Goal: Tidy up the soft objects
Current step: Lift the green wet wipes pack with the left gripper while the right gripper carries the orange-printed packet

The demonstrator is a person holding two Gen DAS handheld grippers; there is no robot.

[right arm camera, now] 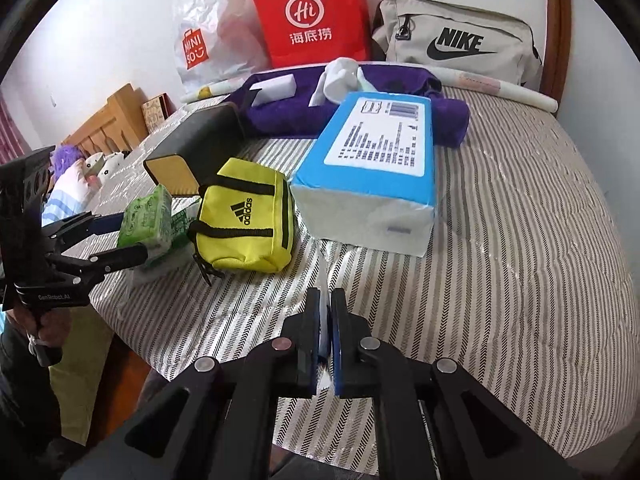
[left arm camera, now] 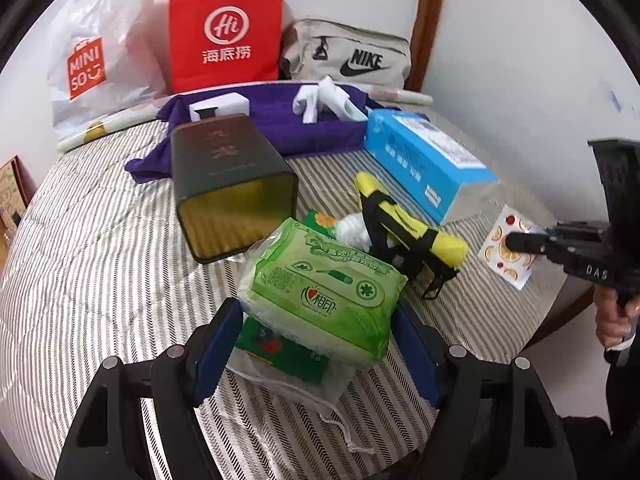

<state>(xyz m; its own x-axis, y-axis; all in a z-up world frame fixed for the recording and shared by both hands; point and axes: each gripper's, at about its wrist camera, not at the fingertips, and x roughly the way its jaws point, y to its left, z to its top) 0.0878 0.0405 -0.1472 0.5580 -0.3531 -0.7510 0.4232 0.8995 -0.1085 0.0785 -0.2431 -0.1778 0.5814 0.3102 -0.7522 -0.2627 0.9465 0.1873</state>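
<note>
My left gripper (left arm camera: 316, 340) is shut on a green tissue pack (left arm camera: 324, 292), held just above a clear plastic bag with a green packet (left arm camera: 288, 356); it also shows in the right wrist view (right arm camera: 120, 240) with the pack (right arm camera: 146, 220). My right gripper (right arm camera: 326, 320) is shut on a thin fruit-print packet (left arm camera: 510, 246), seen edge-on between its pads (right arm camera: 323, 300). A yellow Adidas pouch (right arm camera: 246, 220) lies between the green pack and a blue tissue pack (right arm camera: 372, 168).
A dark tin box (left arm camera: 228, 184) lies open on its side on the striped bed (right arm camera: 520, 240). Behind are a purple towel (left arm camera: 280, 120) with white items, a red bag (left arm camera: 226, 28), a Miniso bag (left arm camera: 96, 52) and a Nike bag (right arm camera: 456, 36). The bed edge is near on the left in the right wrist view.
</note>
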